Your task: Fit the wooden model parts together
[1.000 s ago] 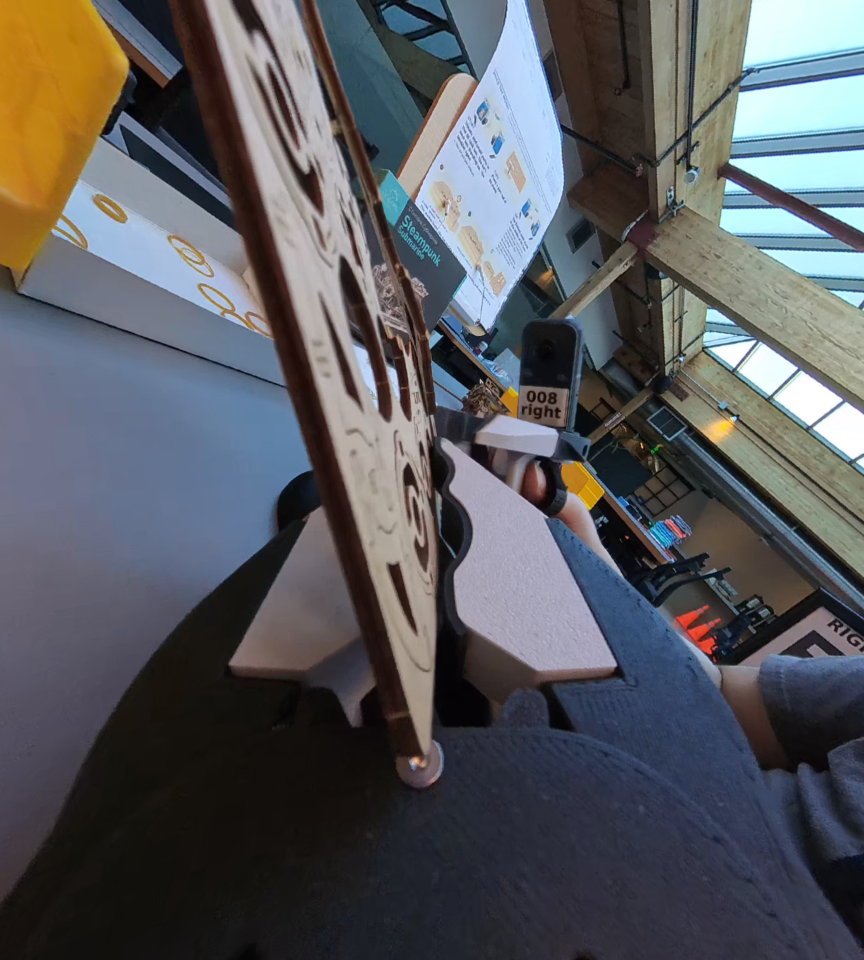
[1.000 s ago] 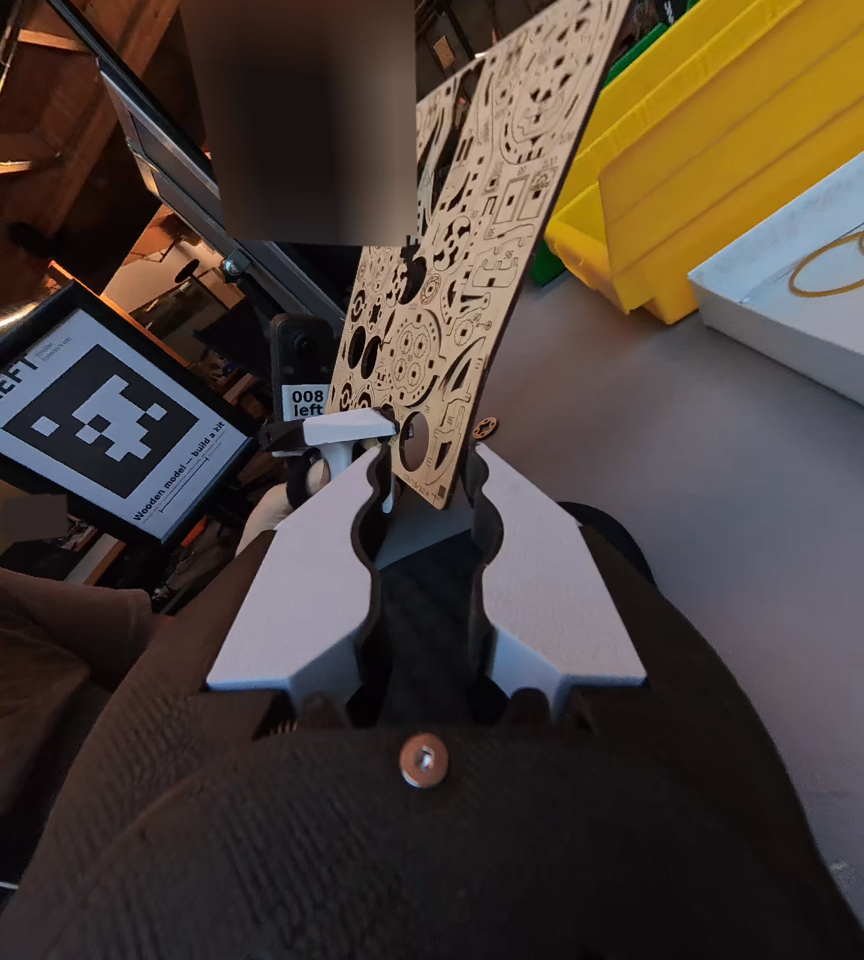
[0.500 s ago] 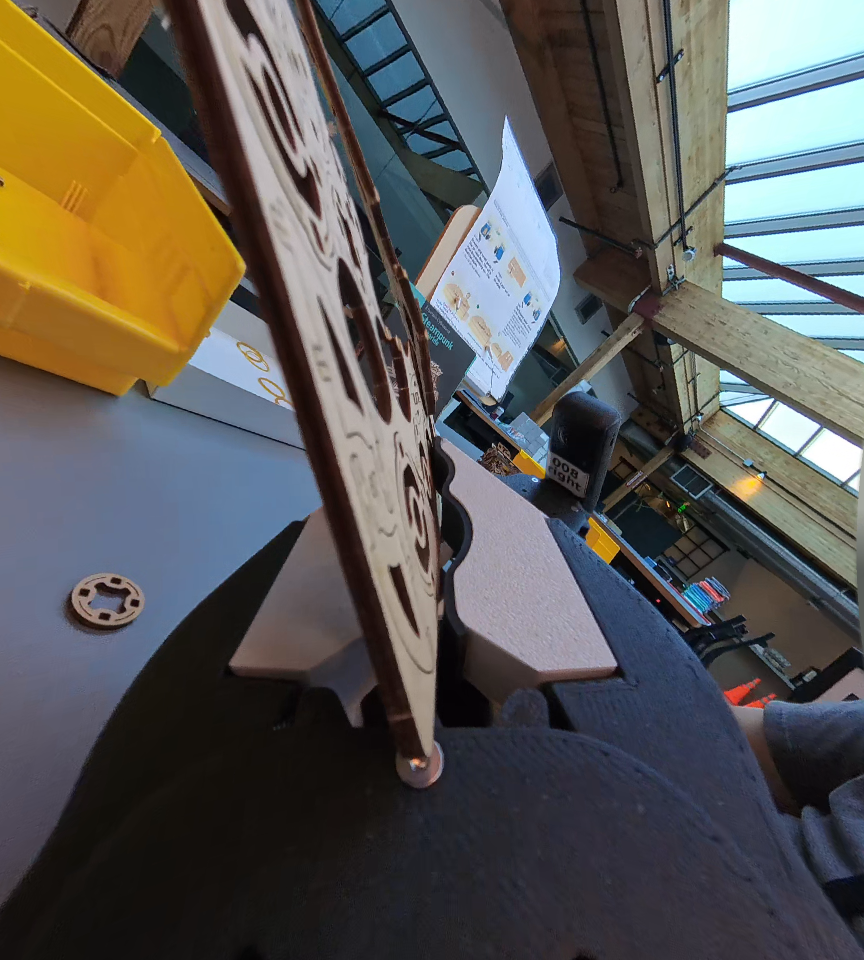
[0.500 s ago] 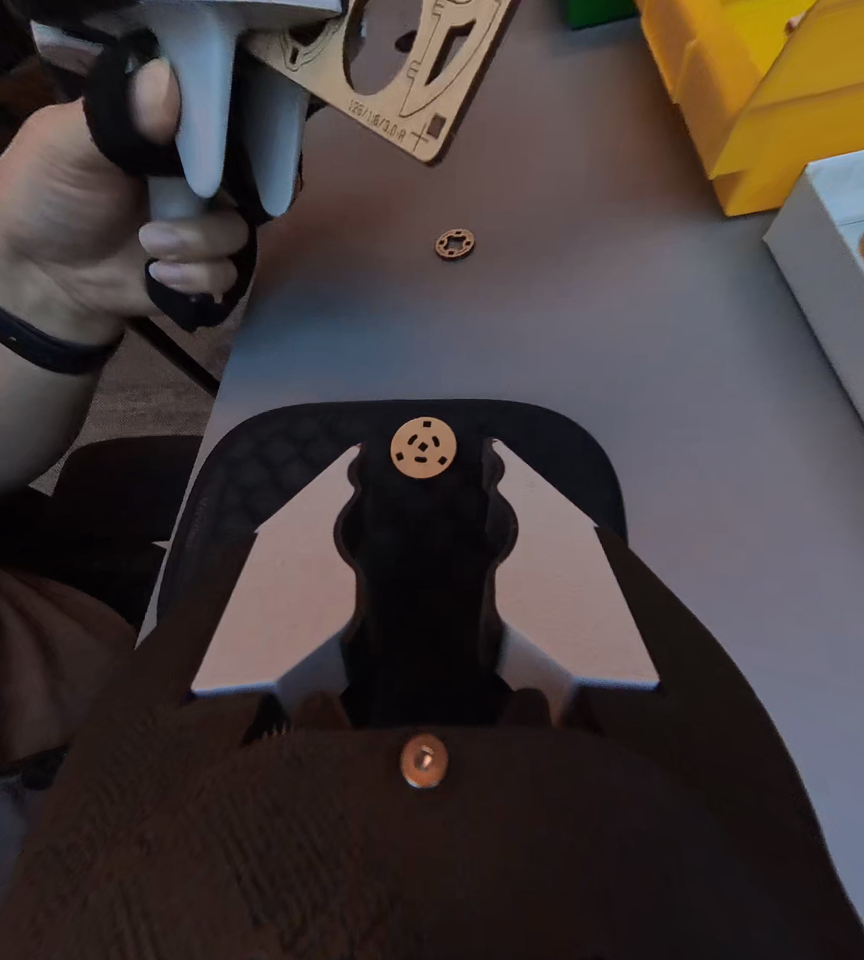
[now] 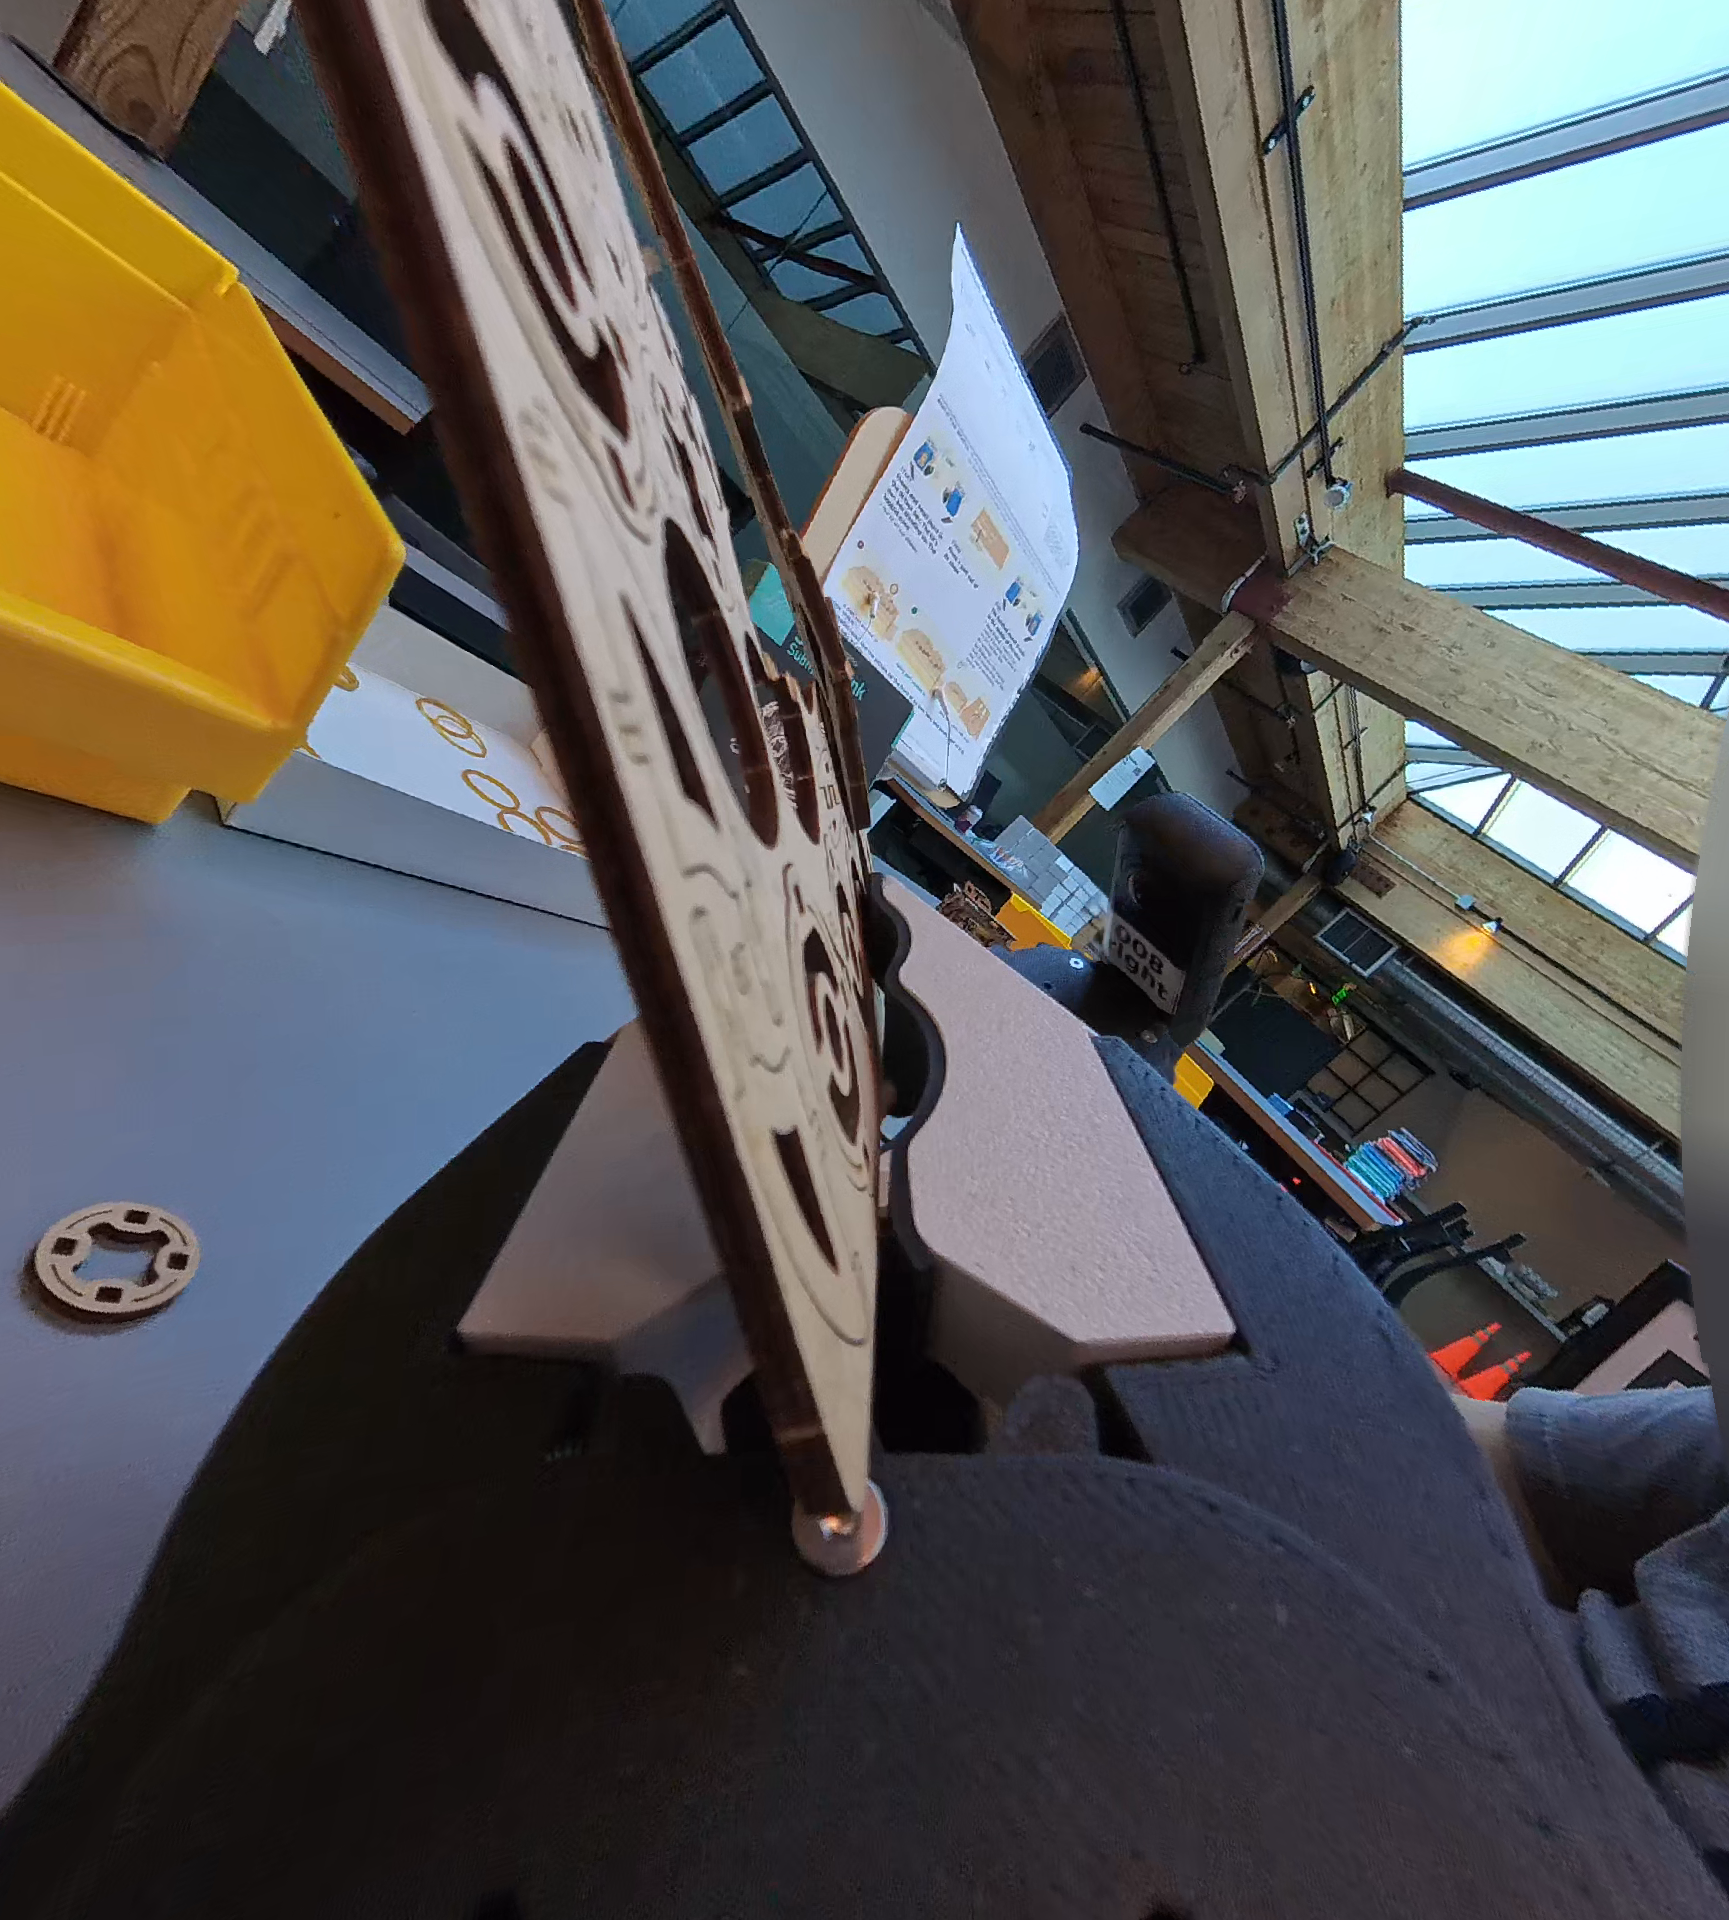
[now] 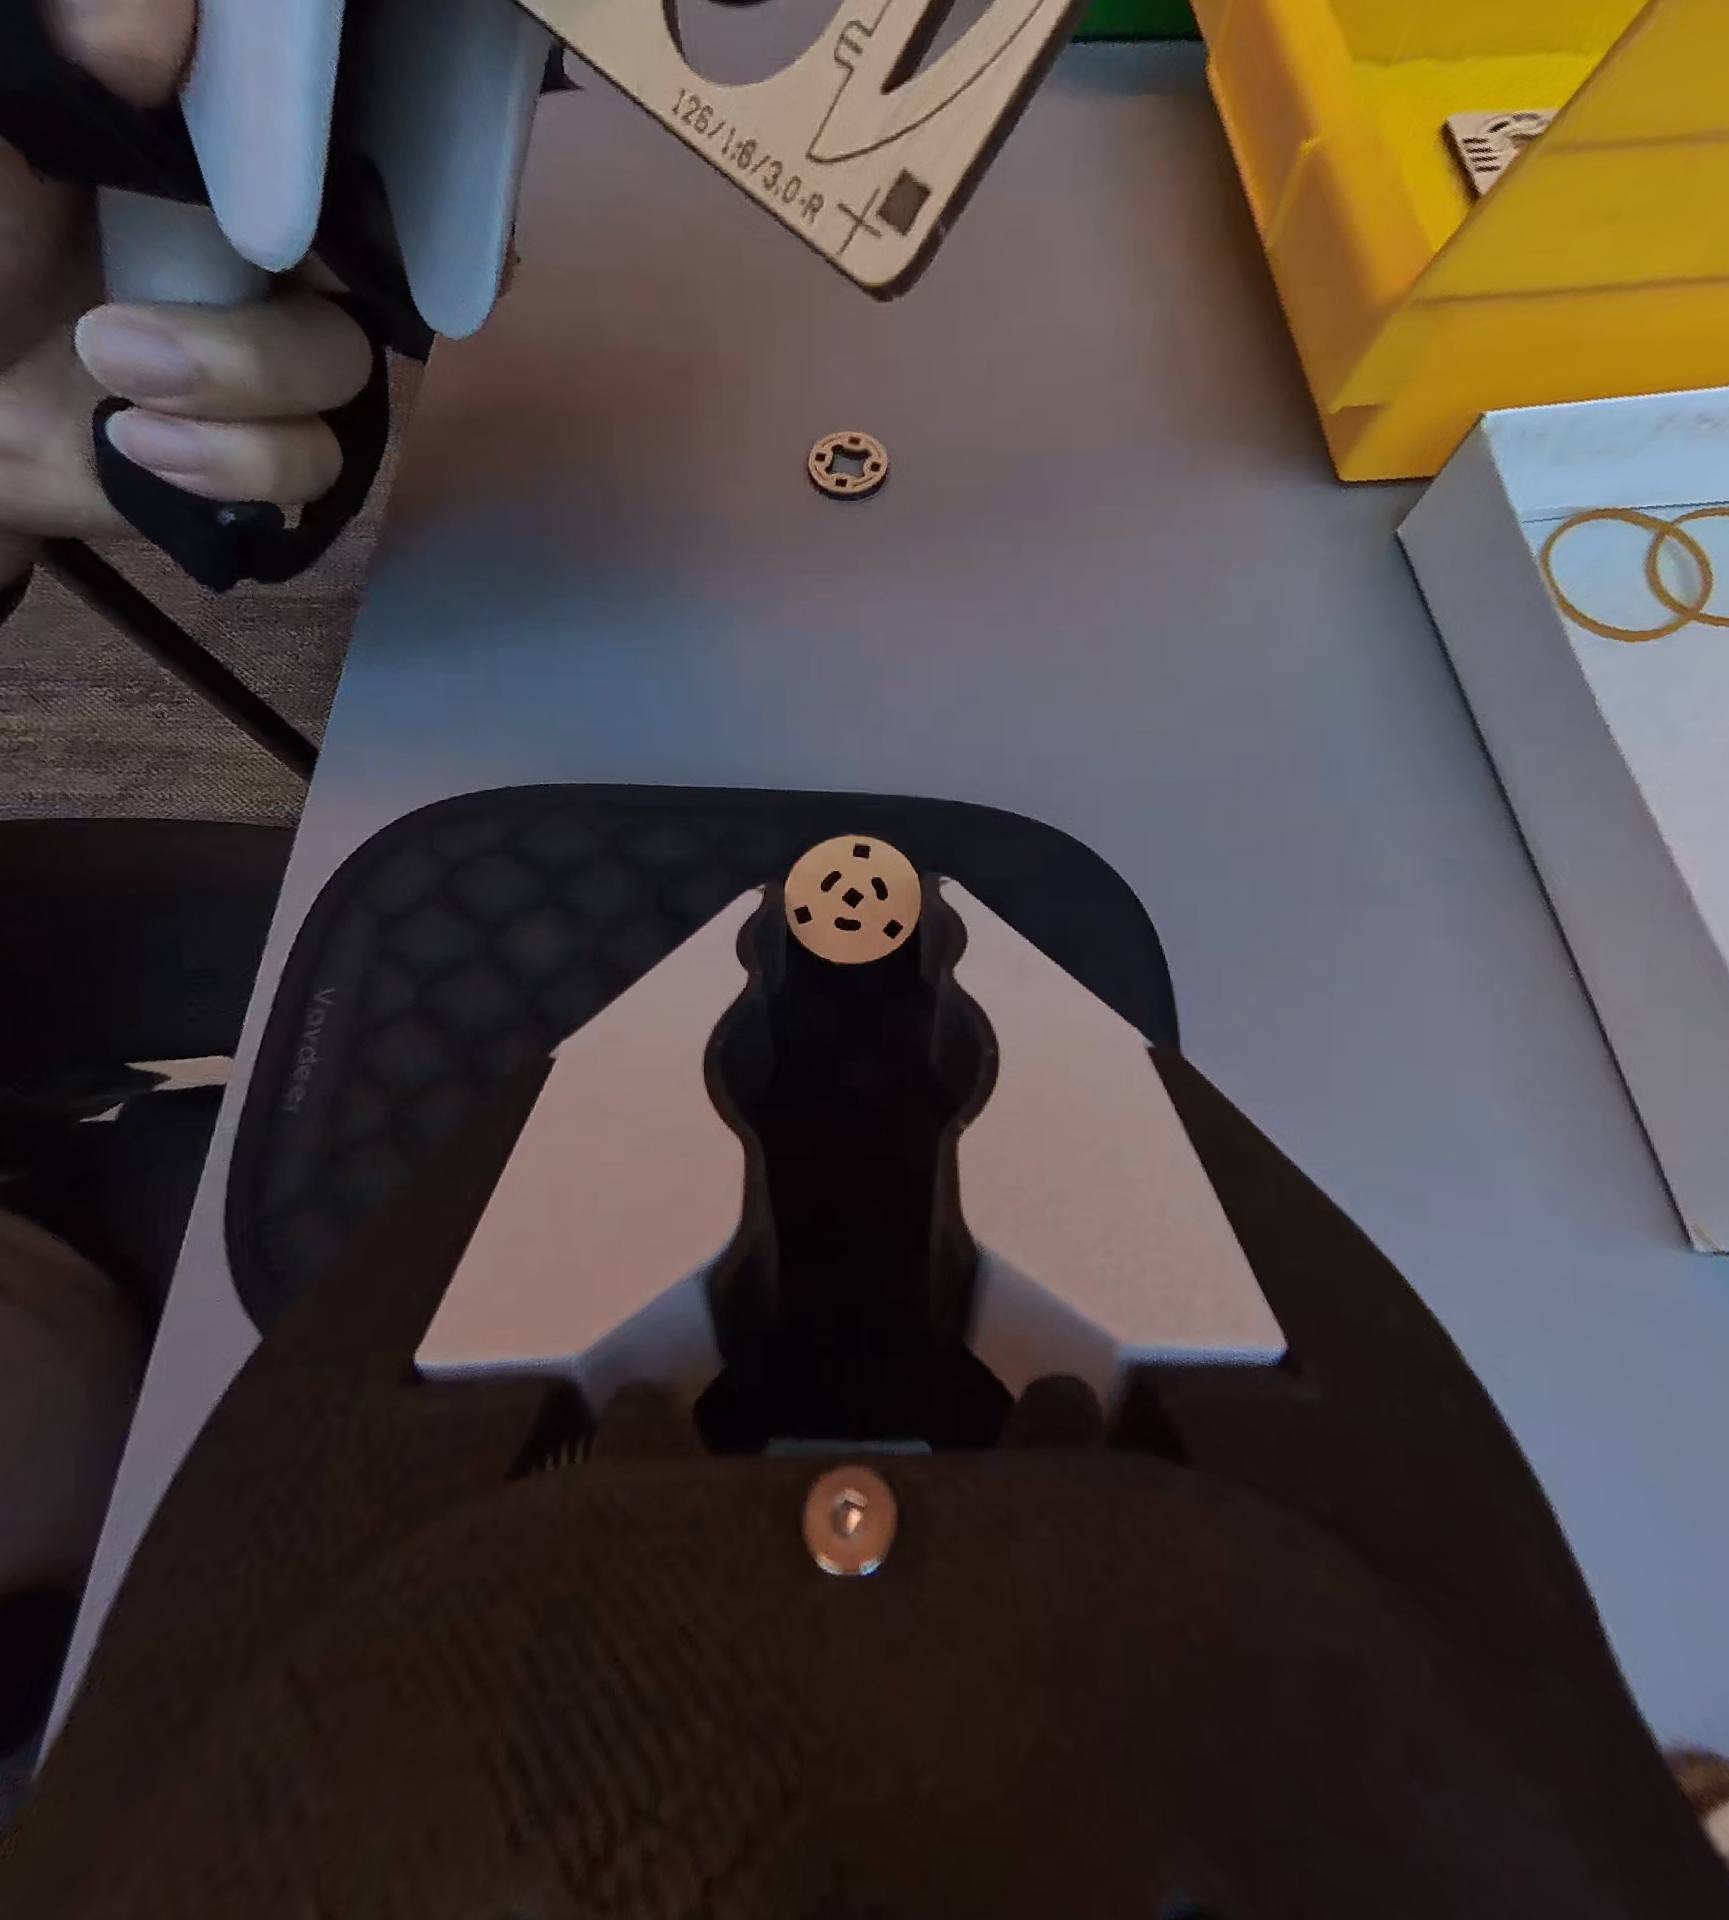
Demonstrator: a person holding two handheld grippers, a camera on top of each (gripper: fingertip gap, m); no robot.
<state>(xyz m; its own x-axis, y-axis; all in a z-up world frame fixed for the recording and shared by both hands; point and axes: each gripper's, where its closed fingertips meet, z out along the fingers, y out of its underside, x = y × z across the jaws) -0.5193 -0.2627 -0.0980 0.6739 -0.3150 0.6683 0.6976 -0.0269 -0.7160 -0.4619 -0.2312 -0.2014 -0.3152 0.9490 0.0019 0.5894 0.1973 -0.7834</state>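
Note:
My left gripper (image 5: 844,977) is shut on a laser-cut wooden sheet (image 5: 694,790) and holds it upright, edge-on to the camera. The sheet's lower corner (image 6: 839,135) and the left gripper (image 6: 340,166), held in a hand, show at the top of the right wrist view. My right gripper (image 6: 852,920) is shut on a small round wooden disc (image 6: 852,894), pinched at the fingertips above a black pad (image 6: 403,987). A small wooden ring (image 6: 847,468) lies flat on the grey table; it also shows in the left wrist view (image 5: 115,1260).
Yellow bins (image 6: 1566,260) stand at the far right, one holding a wooden piece (image 6: 1494,145). A white box (image 6: 1670,790) with gold rings printed on it lies right of my right gripper. In the left wrist view, a yellow bin (image 5: 112,582) and an instruction sheet (image 5: 964,582) stand behind.
My right gripper has drawn away from the wooden sheet with the small disc in its tips and come down over the black pad. The left gripper still holds the sheet.

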